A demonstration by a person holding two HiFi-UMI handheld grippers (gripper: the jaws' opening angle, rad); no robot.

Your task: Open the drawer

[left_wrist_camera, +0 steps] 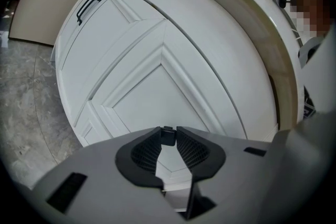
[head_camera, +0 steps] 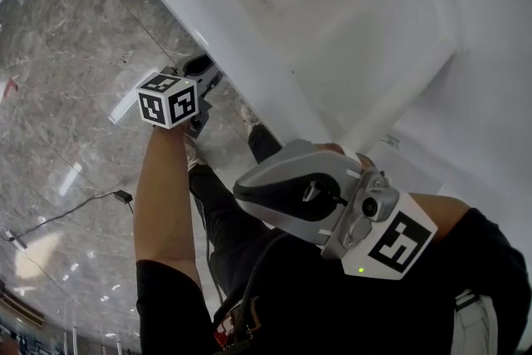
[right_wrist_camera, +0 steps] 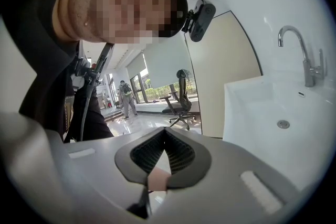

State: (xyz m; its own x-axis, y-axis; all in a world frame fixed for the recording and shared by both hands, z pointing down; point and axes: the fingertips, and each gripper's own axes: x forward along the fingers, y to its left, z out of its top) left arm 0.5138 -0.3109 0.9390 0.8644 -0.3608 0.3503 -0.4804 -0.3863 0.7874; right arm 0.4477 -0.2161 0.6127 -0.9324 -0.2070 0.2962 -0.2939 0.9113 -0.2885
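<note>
Evidently the left tongs (left_wrist_camera: 168, 132) pinch the dark drawer handle (left_wrist_camera: 167, 137) — poised to pull. Right tongs (right_wrist_camera: 165, 131), pressed together, hang back unneeded.

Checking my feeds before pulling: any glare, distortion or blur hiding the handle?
Left gripper view: fisheye bows the cabinet fronts, corners go black, but the black handle between the jaws is sharp. Head view: the white counter is washed out; floor shows glare.

Head view looked steeply down over sink (head_camera: 357, 21); left gripper view sat near cabinet front (left_wrist_camera: 157, 81); right gripper view shared sink.
</note>
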